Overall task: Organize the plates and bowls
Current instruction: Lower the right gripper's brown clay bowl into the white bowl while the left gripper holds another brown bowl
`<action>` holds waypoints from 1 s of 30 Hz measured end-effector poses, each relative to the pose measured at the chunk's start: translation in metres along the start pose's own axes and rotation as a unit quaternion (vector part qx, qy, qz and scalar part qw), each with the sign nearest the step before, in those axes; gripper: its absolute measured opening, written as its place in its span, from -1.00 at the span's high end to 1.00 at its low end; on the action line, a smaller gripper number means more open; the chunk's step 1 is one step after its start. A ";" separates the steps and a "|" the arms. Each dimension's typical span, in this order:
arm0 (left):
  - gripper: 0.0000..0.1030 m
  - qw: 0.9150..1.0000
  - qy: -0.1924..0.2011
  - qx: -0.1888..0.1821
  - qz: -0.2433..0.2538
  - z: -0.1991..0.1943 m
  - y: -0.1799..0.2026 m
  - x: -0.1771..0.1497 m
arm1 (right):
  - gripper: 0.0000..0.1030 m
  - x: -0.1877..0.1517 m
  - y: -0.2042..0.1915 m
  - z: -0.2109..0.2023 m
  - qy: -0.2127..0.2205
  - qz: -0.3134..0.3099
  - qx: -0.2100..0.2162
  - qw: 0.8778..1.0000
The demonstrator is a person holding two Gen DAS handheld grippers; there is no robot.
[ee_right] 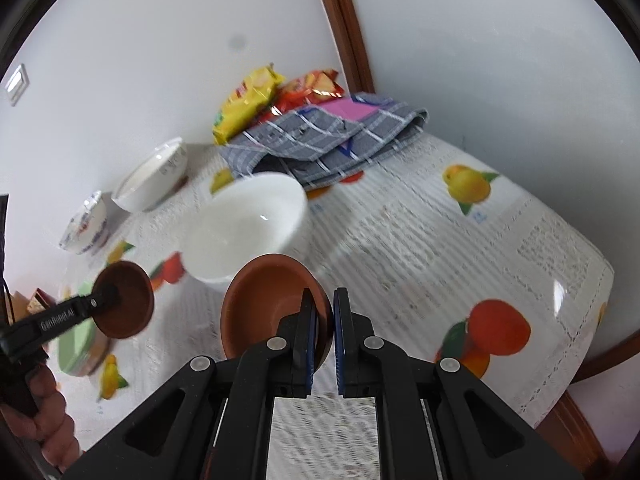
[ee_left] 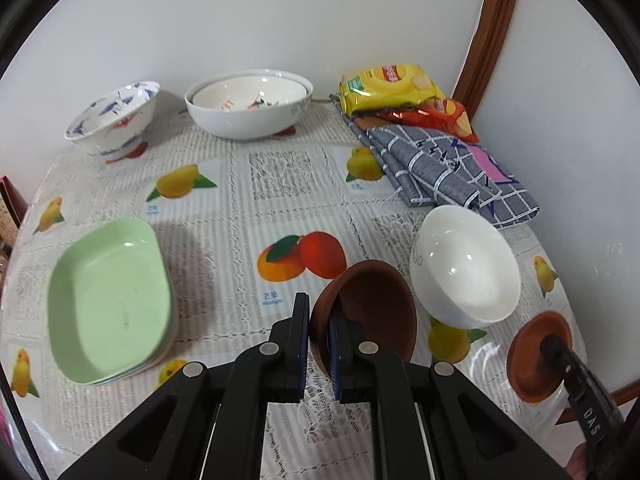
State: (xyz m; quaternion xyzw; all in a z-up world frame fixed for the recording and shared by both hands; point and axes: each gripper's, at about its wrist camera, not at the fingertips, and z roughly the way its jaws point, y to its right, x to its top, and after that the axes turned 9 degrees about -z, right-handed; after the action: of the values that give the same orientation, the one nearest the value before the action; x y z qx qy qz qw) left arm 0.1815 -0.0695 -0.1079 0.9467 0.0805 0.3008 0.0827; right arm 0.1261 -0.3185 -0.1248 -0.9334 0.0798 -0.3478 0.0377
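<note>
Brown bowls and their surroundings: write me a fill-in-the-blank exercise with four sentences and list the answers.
1. Each gripper, left and right, is clamped on the rim of a ____ bowl.
2. The stacked rectangular dishes are ____ in colour.
3. The pink note lies on the checked ____.
4. The yellow snack bag lies next to a ____ one.

Answers: brown; green; cloth; red

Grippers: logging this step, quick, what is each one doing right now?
Left gripper: shut on a brown bowl.
Right gripper: shut on another brown bowl.
</note>
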 end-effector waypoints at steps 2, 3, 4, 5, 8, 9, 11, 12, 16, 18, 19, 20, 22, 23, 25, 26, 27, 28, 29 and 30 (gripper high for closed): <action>0.83 1.000 0.002 -0.005 -0.003 -0.007 -0.001 0.005 | 0.84 0.011 -0.008 -0.006 0.004 -0.006 0.001 1.000; 0.83 1.000 0.002 -0.008 -0.005 -0.011 -0.002 0.008 | 0.84 0.016 -0.011 -0.009 0.008 -0.011 0.000 1.000; 0.83 1.000 0.003 -0.009 -0.006 -0.012 -0.001 0.010 | 0.84 0.022 -0.014 -0.012 0.012 -0.014 -0.002 1.000; 0.83 1.000 0.006 -0.009 -0.006 -0.015 -0.001 0.013 | 0.84 0.030 -0.016 -0.016 0.018 -0.016 -0.003 1.000; 0.83 1.000 0.016 -0.005 0.000 -0.021 0.001 0.025 | 0.84 0.053 -0.020 -0.028 0.036 -0.013 -0.003 0.999; 0.83 1.000 0.018 -0.005 0.002 -0.022 0.002 0.030 | 0.84 0.061 -0.021 -0.032 0.043 -0.012 -0.004 0.999; 0.83 1.000 0.022 -0.004 0.006 -0.024 0.004 0.038 | 0.84 0.074 -0.023 -0.036 0.054 -0.010 -0.001 0.999; 0.83 1.000 0.024 -0.003 0.010 -0.024 0.005 0.043 | 0.84 0.078 -0.023 -0.037 0.057 -0.007 0.003 0.998; 0.83 0.999 0.033 0.003 0.029 -0.021 0.013 0.059 | 0.84 0.095 -0.023 -0.029 0.064 0.008 0.005 0.998; 0.83 0.999 0.035 0.001 0.034 -0.016 0.016 0.067 | 0.84 0.101 -0.021 -0.019 0.064 0.013 0.002 0.998; 0.83 0.999 0.035 -0.001 0.036 -0.012 0.018 0.071 | 0.84 0.101 -0.020 -0.012 0.062 0.013 0.004 0.998; 0.83 0.999 0.035 -0.003 0.037 -0.008 0.020 0.074 | 0.84 0.100 -0.020 -0.006 0.058 0.014 0.005 0.998; 0.83 0.999 0.032 -0.007 0.041 0.002 0.025 0.078 | 0.84 0.095 -0.018 0.010 0.043 0.011 0.006 0.999; 0.83 0.999 0.028 -0.010 0.044 0.008 0.028 0.080 | 0.84 0.092 -0.016 0.018 0.035 0.011 0.005 0.999; 0.83 0.999 0.019 -0.016 0.047 0.020 0.034 0.082 | 0.84 0.086 -0.012 0.032 0.017 0.015 0.002 1.000; 0.83 0.998 0.016 -0.018 0.050 0.026 0.038 0.082 | 0.84 0.083 -0.010 0.037 0.012 0.015 0.003 1.000; 0.83 0.998 0.014 -0.019 0.053 0.031 0.041 0.081 | 0.84 0.081 -0.009 0.040 0.008 0.015 0.005 1.000; 0.83 0.998 0.012 -0.020 0.055 0.035 0.043 0.081 | 0.84 0.079 -0.008 0.043 0.005 0.015 0.008 1.000; 0.83 0.998 0.008 -0.022 0.053 0.040 0.044 0.081 | 0.84 0.078 -0.008 0.047 0.001 0.016 0.011 1.000; 0.83 0.998 0.003 -0.023 0.050 0.044 0.044 0.080 | 0.84 0.076 -0.009 0.051 -0.002 0.014 0.016 1.000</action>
State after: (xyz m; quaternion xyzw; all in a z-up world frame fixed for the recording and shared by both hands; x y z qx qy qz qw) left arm 0.2764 -0.1004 -0.0896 0.9465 0.0265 0.3091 0.0891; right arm 0.2178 -0.3219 -0.1132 -0.9323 0.0875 -0.3463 0.0575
